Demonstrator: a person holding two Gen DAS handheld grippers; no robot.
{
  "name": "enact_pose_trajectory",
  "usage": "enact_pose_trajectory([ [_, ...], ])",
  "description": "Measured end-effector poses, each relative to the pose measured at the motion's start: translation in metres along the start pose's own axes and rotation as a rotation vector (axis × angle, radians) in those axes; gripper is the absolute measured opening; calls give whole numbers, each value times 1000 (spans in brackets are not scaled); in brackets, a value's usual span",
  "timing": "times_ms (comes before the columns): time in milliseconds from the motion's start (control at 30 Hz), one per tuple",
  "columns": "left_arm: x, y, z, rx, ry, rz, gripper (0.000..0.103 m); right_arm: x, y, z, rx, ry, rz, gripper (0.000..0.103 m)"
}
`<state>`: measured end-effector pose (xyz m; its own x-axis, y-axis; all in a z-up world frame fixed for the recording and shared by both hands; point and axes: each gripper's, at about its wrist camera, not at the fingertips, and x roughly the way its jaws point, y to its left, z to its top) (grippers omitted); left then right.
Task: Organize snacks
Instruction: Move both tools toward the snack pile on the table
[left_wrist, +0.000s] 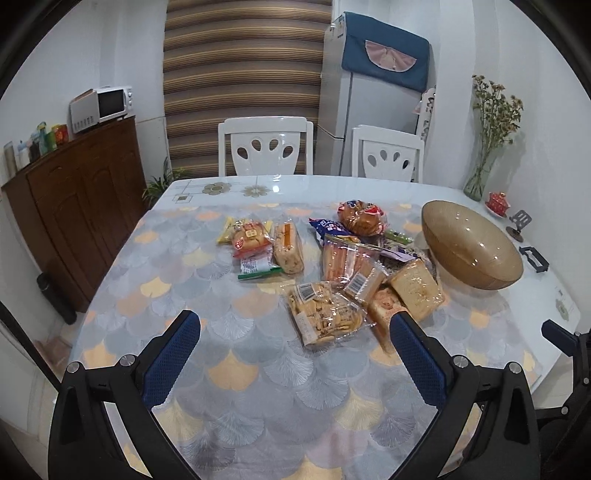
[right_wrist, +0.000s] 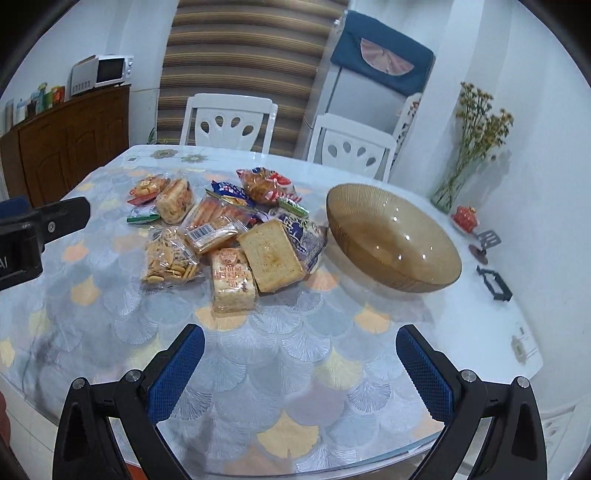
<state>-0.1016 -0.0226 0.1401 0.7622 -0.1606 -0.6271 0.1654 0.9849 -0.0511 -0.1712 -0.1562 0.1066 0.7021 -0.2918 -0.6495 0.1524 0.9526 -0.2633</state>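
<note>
Several wrapped snacks lie in a loose pile mid-table: a bag of small crackers (left_wrist: 324, 316) (right_wrist: 168, 256), a toast slice pack (left_wrist: 417, 288) (right_wrist: 271, 254), a rice-cake bar (right_wrist: 232, 280), a round bun pack (left_wrist: 360, 218) (right_wrist: 264, 184) and a second group at the left (left_wrist: 264, 245) (right_wrist: 162, 197). An empty brown glass bowl (left_wrist: 472, 245) (right_wrist: 393, 238) stands right of the pile. My left gripper (left_wrist: 295, 332) is open, hovering near the crackers. My right gripper (right_wrist: 300, 347) is open, short of the rice-cake bar.
The table (left_wrist: 184, 295) has a fan-patterned cloth. Two white chairs (left_wrist: 266, 146) stand behind it. A flower vase (right_wrist: 452, 192), a small red pot (right_wrist: 465, 216) and black stands (right_wrist: 495, 282) sit along the right wall. A wooden cabinet (left_wrist: 81, 206) is at the left.
</note>
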Motion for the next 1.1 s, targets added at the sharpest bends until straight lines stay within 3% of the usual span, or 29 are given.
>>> enact_pose_trajectory([
  [133,-1,2,-4,17,-13,4,102,0,5,1,-1,-7,18,103],
  [300,10,12,-16,39,8,18,102,31,2,-6,73,83,152,103],
  [433,36,27,-27,40,77,-18,102,67,9,-14,33,141,78,103],
  [600,66,39,-32,-10,157,-64,102,84,0,-2,97,131,192,103],
  [833,96,26,-24,7,235,-137,102,103,-7,22,70,166,198,103],
  [933,105,16,-18,27,244,-163,102,108,-14,28,91,175,239,103],
  [1100,117,-1,-13,81,251,-164,102,115,-18,28,94,185,237,103],
])
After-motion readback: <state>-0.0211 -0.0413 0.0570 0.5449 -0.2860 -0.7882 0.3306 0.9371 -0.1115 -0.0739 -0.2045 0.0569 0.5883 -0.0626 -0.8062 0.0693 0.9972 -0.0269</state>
